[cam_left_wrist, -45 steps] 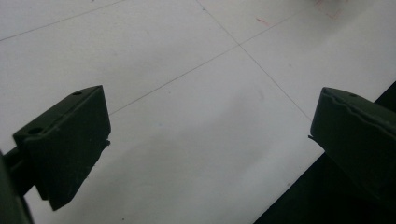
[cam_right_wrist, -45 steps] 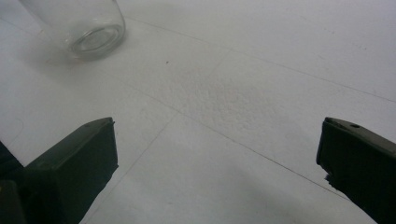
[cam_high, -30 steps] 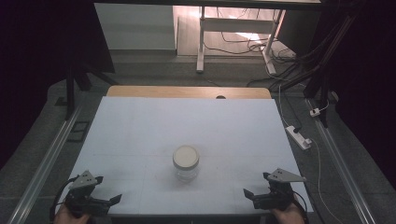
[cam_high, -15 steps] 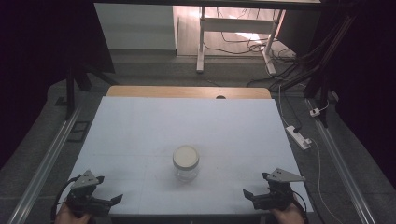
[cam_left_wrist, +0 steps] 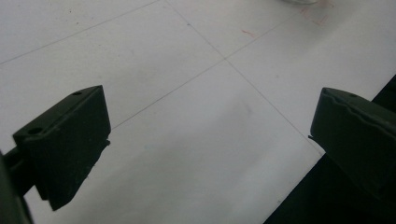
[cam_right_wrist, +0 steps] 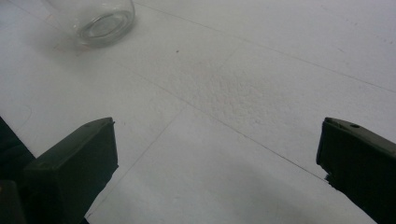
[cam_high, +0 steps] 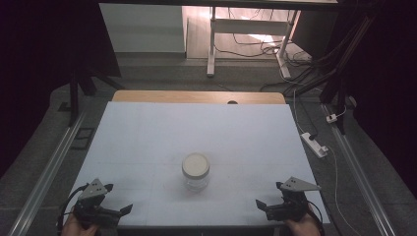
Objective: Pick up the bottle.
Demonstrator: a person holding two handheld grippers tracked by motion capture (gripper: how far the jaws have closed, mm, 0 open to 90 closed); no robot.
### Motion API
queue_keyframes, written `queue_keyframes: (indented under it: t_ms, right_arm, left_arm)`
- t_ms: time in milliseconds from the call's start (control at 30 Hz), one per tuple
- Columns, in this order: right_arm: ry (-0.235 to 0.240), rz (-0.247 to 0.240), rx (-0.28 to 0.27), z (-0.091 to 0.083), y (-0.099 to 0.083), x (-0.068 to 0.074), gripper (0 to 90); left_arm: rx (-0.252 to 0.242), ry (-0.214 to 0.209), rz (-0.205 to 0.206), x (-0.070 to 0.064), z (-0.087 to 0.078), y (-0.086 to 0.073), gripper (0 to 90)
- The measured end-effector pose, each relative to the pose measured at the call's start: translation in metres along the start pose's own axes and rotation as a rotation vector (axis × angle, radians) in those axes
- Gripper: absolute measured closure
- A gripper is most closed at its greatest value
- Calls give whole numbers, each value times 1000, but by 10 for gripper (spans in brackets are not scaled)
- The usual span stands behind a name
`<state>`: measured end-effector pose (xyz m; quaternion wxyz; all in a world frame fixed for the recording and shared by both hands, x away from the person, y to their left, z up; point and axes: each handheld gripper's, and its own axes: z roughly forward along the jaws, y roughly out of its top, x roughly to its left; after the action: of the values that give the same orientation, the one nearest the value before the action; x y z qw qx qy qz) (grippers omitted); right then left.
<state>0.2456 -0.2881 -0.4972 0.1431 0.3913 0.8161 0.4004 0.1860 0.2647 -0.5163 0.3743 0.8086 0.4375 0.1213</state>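
— From above, where do things stand?

— A glass jar (cam_high: 195, 172) with a pale lid sits upright near the middle of the white table (cam_high: 147, 132), a little toward the person's side. The left gripper (cam_high: 118, 202) waits at the near left corner, the right gripper (cam_high: 260, 204) at the near right, both well apart from the jar, jaws spread and holding nothing.

— And looking along the left gripper?

— Its two black jaws stand wide apart over bare tabletop (cam_left_wrist: 196, 121), close to the near edge. Just a sliver of the jar's base (cam_left_wrist: 299, 1) peeks in at the top. I'd worry that from so far off, and at a slant, a reach could clip the jar's side and send it skidding.

— The right gripper's view?

— Jaws gaping there too, the jar's clear bottom (cam_right_wrist: 95, 18) up in the far left corner. Glass is slick and round; I reckon a grip set off-centre or too low could let it twist or tip. And if one gripper takes the lid without the other steadying the body, the whole jar might simply spin.
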Motion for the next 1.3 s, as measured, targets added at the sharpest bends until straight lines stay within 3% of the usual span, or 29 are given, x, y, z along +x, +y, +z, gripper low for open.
queue_keyframes:
  t_ms: [167,300,367,633,967,1067,1300]
  right_arm:
    - [-1,-2,2,1,0,0,0]
    - [-1,-4,6,1,0,0,0]
    - [0,-8,4,1,0,0,0]
    - [3,-16,5,1,0,1,0]
    - [4,-18,11,1,0,1,0]
    - [6,-16,12,1,0,1,0]
    - [4,-21,12,1,0,2,0]
  left_arm:
    - [-36,-36,-4,-3,2,5,0]
    - [-51,-72,12,-6,5,11,0]
    - [-52,-70,22,-8,6,12,0]
    - [-102,-121,28,-5,10,18,0]
    - [-80,-178,108,-9,27,32,0]
    - [-96,-201,128,-10,32,35,0]
    - [-101,-213,140,-12,43,43,0]
